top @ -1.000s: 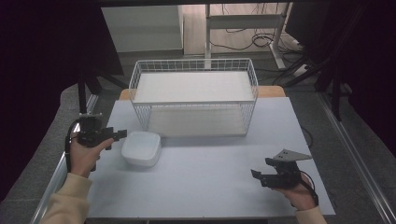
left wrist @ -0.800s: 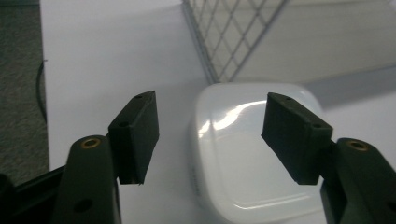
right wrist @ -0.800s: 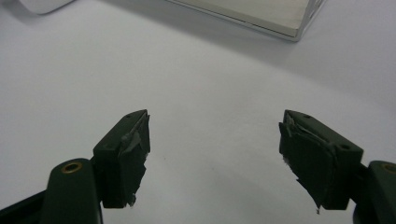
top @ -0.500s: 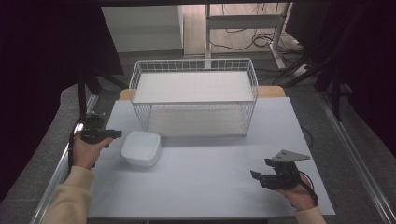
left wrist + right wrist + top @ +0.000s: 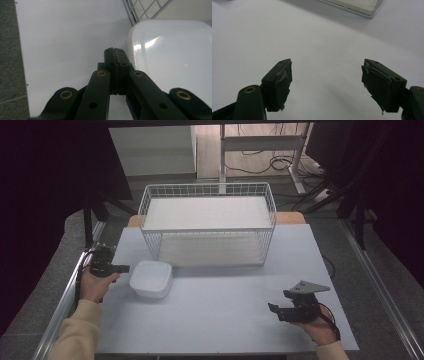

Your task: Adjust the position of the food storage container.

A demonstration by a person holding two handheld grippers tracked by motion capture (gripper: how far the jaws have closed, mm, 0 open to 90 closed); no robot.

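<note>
A white, rounded-square bowl sits on the white table, left of centre and in front of the wire basket. My left gripper lies level just left of the bowl, pointing at its rim. In the left gripper view its jaws have just been closing and now meet, with nothing between them. The bowl lies close on their right, apart from the tips. My right gripper rests low near the table's front right. Its jaws stand wide open over bare table.
A white wire basket with a flat white floor stands at the back middle of the table. Its corner shows far off in the right gripper view. A metal rail runs along the table's left edge.
My left gripper has sunk a little toward the table beside the bowl. The right gripper has stayed where it was.
</note>
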